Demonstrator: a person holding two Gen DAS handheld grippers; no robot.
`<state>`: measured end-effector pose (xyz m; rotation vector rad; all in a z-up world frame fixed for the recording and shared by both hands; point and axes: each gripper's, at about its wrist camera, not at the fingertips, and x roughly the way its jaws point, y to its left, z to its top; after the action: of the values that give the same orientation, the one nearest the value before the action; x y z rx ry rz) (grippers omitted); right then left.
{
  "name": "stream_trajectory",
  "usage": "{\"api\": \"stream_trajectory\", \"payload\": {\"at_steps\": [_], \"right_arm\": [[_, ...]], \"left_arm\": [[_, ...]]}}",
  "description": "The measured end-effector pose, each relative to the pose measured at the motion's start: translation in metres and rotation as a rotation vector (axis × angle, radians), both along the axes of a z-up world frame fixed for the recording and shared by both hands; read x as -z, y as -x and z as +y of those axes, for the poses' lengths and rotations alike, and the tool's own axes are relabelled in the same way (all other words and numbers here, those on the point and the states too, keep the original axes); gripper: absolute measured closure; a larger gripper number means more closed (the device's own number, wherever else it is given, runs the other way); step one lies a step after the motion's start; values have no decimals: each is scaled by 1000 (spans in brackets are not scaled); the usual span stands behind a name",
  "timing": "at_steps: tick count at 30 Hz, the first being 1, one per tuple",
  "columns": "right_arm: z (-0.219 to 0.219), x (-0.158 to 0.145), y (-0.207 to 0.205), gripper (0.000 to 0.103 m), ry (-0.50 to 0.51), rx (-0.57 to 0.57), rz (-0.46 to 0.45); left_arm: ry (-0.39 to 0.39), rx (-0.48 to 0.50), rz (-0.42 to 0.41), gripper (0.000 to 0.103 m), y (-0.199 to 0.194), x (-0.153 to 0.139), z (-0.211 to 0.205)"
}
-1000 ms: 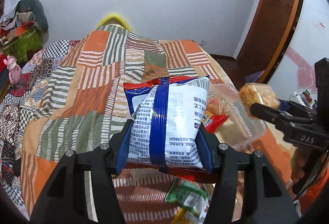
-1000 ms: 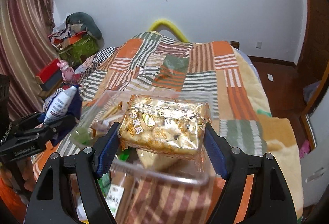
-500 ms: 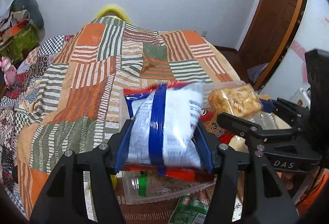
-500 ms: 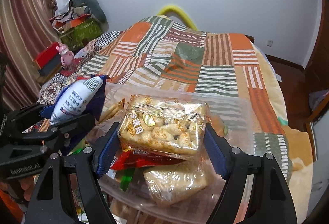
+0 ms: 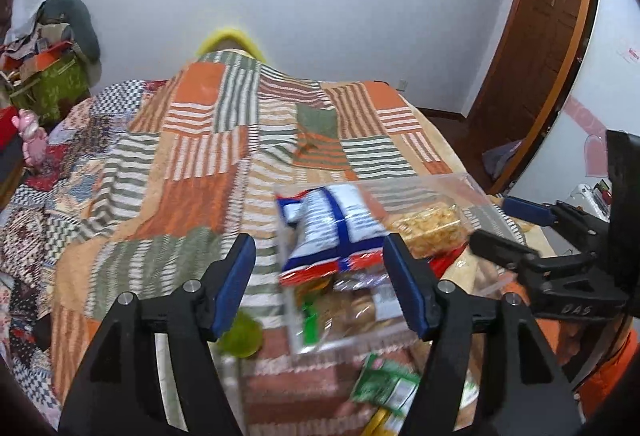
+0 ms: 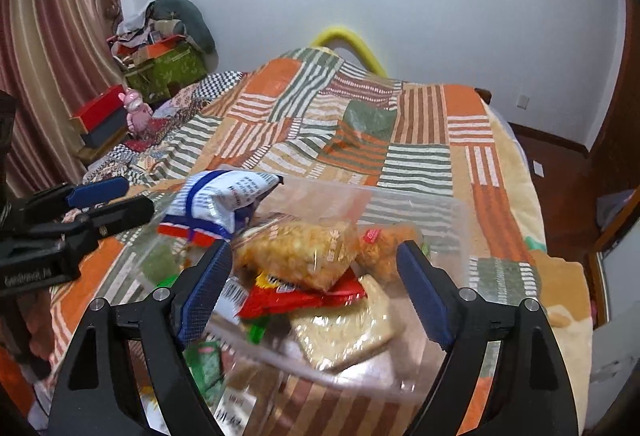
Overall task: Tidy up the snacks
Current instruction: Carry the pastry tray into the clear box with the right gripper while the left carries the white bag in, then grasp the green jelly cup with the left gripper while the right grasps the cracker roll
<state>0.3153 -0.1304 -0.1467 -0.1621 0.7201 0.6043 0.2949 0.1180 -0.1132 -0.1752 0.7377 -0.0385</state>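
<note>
On the patchwork bed, a clear plastic bin is sitting near the front edge and holding a pile of snacks. A white and blue packet is leaning at the bin's left side, tilted over the rim. Beside it, a clear bag of golden puffs is lying on top of a red wrapper, with a flat pale cracker pack lying lower down at the bin's near right. An orange-brown pack is resting toward the back. A green packet is lying outside the bin on the bed, close to the front.

The left gripper is hanging with its jaws spread wide, gripping nothing; the white and blue packet is showing between them, blurred. The right gripper is likewise standing wide apart and empty, its fingers hovering at the bin's near edge on either side of the puff bag.
</note>
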Motion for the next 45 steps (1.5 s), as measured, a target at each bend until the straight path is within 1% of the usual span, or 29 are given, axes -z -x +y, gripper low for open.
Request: {"api": "stream_trajectory", "payload": {"at_steps": [3, 5, 10, 14, 18, 22, 25, 29, 30, 31, 35, 37, 40, 43, 45], "right_arm": [[-4, -2, 11, 21, -7, 0, -9], [-7, -1, 17, 21, -15, 3, -6], [-15, 12, 29, 21, -33, 23, 45], [-21, 25, 36, 21, -36, 57, 86], [-27, 41, 46, 21, -27, 86, 126], [-27, 53, 53, 21, -10, 98, 161], [-24, 60, 55, 22, 6, 98, 175], [-17, 66, 53, 27, 16, 89, 198], [-15, 68, 53, 28, 19, 81, 208], [-14, 69, 53, 29, 24, 76, 212], [-10, 74, 55, 30, 19, 57, 243], [-9, 75, 56, 30, 15, 52, 256], [-6, 80, 59, 30, 21, 42, 272], [-2, 84, 61, 37, 36, 24, 283], [0, 85, 63, 44, 43, 6, 284]], "left_arm": [[-13, -30, 15, 35, 15, 3, 16], [-28, -52, 40, 35, 23, 10, 27], [-23, -93, 99, 35, 37, 34, 52], [-2, -95, 154, 35, 42, 61, 63], [-8, -80, 180, 35, 38, 82, 62], [-18, -37, 179, 35, 30, 94, 53], [-43, -1, 171, 36, 23, 101, 44], [-70, 29, 181, 43, 11, 113, 38], [-73, 31, 182, 46, 9, 115, 39], [-76, 32, 185, 46, 7, 117, 38], [-92, 17, 187, 53, 0, 126, 40], [-91, 14, 176, 53, 0, 127, 41], [-104, 11, 160, 57, 2, 126, 39], [-122, 27, 149, 60, 11, 121, 35], [-132, 40, 147, 62, 18, 118, 31]]}}
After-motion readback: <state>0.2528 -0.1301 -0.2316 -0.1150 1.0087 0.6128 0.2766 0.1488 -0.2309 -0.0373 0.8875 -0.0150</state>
